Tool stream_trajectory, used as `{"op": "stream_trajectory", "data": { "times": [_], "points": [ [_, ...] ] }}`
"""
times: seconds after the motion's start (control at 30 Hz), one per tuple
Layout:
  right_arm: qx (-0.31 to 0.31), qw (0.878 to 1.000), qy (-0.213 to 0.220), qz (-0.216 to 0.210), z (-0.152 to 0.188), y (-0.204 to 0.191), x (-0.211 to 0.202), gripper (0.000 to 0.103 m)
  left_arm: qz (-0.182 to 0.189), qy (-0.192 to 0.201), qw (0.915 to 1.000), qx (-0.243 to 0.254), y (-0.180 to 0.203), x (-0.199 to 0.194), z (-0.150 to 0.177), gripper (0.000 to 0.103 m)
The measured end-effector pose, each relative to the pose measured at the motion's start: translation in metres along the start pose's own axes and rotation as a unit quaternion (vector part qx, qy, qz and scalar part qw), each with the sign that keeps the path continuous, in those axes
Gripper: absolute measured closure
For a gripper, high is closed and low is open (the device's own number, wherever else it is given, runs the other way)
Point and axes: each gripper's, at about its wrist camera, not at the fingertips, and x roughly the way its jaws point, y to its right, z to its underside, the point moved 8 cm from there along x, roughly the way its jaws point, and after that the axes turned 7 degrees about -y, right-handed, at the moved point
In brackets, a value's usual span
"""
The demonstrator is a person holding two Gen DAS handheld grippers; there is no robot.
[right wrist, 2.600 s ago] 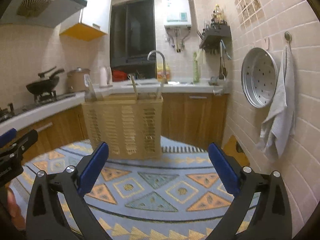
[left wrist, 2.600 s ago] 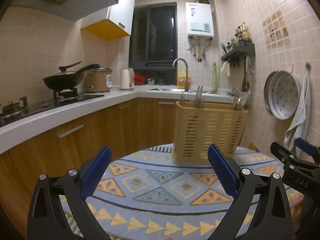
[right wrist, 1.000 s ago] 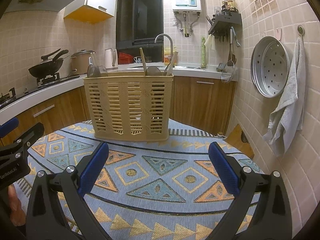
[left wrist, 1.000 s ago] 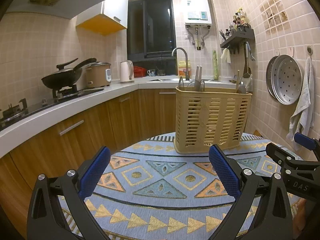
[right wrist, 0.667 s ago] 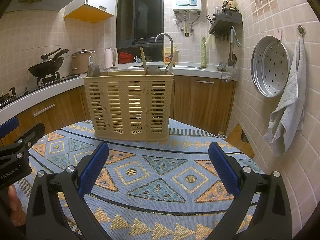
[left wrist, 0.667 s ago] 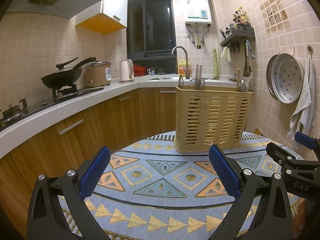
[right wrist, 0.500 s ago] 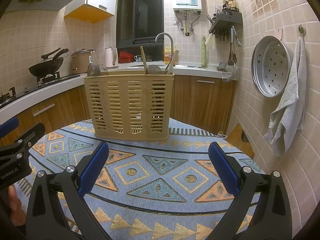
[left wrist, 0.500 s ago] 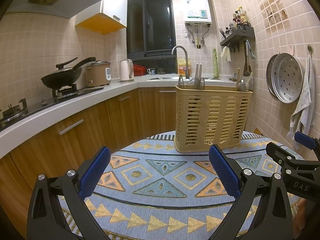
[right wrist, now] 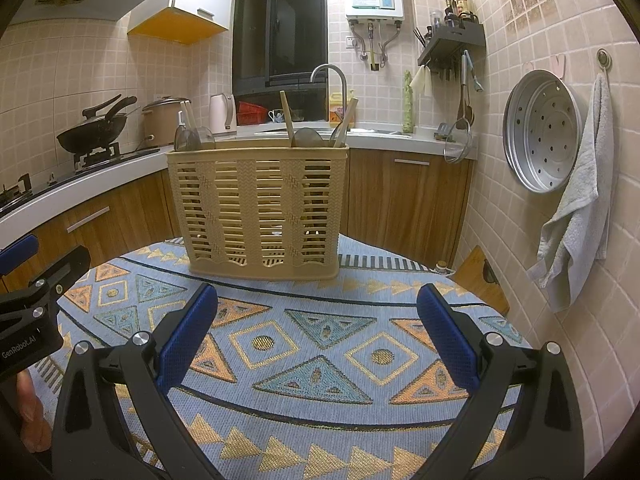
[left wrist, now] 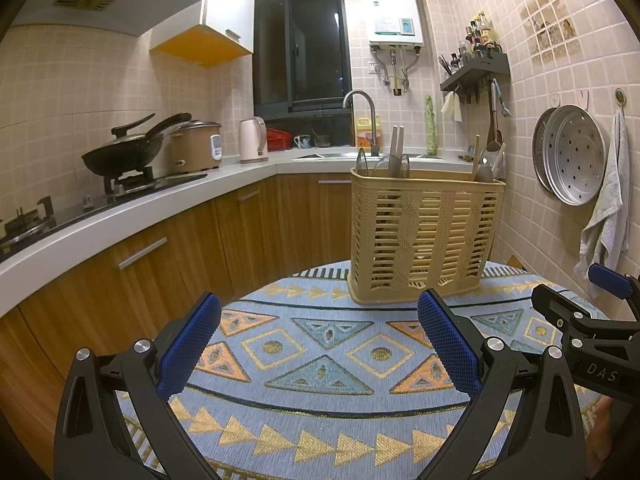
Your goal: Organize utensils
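Left wrist view: left tool low over the round desk with the blue, orange and yellow patterned woven cloth, blue-padded fingers spread wide, nothing between them. Right tool likewise splayed and empty, level with its partner and seen at the far right edge of the left view.

Straight ahead on the cloth, upright near the far rim: tall beige slotted plastic utensil basket. Poking above its rim, two clusters of utensils: spoons and pale handles at the left end, wooden handles with a spoon bowl toward the right end. Exact compartments hidden behind the slats. No loose utensil visible on the cloth in either view.

Beyond, only kitchen background: black wok on the stove, steel perforated steamer tray hung on the tiled wall, grey towel beside it.

Step in hand, as a judgement: hard to fix. Same scene fits sorting about to start on utensils mixed within the basket, or sorting finished with everything stowed by kind and both tools drawn clear. If more remains, any reach into the basket calls for coming from above the rim, pinching a single handle without snagging its neighbours, and steadying the light basket against tipping.
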Motion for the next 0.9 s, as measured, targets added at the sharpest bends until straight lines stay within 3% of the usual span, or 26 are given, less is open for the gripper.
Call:
{"op": "stream_trajectory", "data": {
  "times": [0.9],
  "points": [
    [0.0,1.0,-0.001,0.0,-0.0007,0.0003,0.0,0.008,0.003,-0.004,1.0,0.003,-0.0006,0.0019,0.0015,0.008]
  ]
}}
